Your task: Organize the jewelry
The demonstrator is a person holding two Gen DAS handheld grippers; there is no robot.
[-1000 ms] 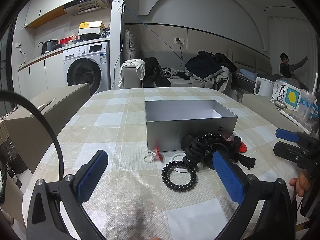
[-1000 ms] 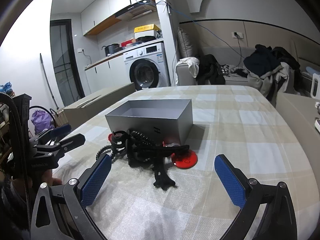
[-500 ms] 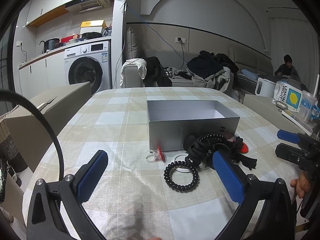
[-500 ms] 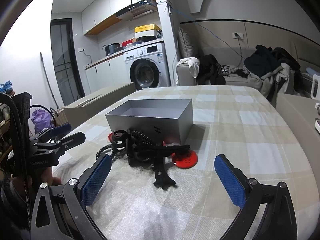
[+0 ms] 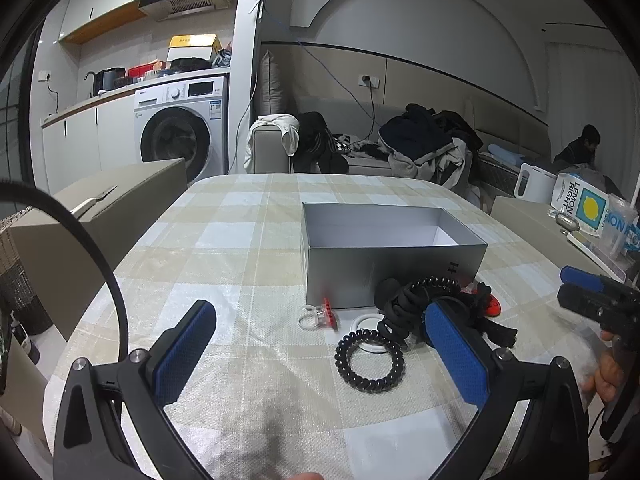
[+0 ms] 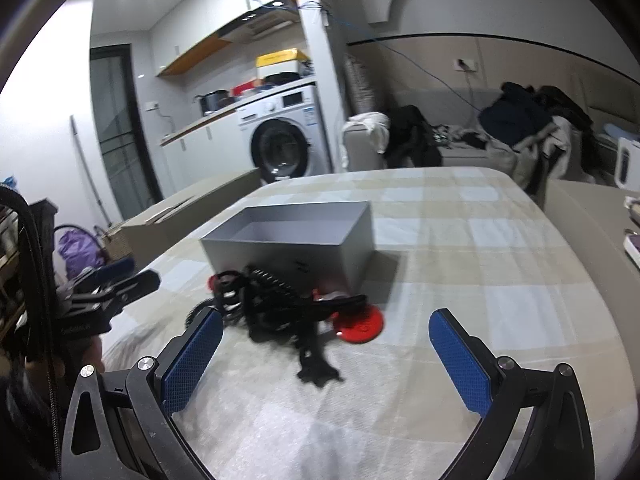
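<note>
Checked woven tablecloth (image 5: 240, 240) bears a rectangular grey box (image 5: 392, 276) and coiled black band (image 5: 370, 366) (both tools spread, empty).

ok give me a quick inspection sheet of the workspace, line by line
surface: table under a checked cloth, wrinkled near the camera
job's things: open grey box, no items seen inside; black coil hair tie, white ring, clear ring with red stone, tangled black pile and red disc all lie outside, in front of it
clutter: cardboard box beside the table; carton and kettle on the side unit
grippers: left gripper and right gripper both open, holding nothing
cables: blue wire runs along the wall to the socket
surroundings: washing machine, sofa heaped with clothes, seated person
</note>
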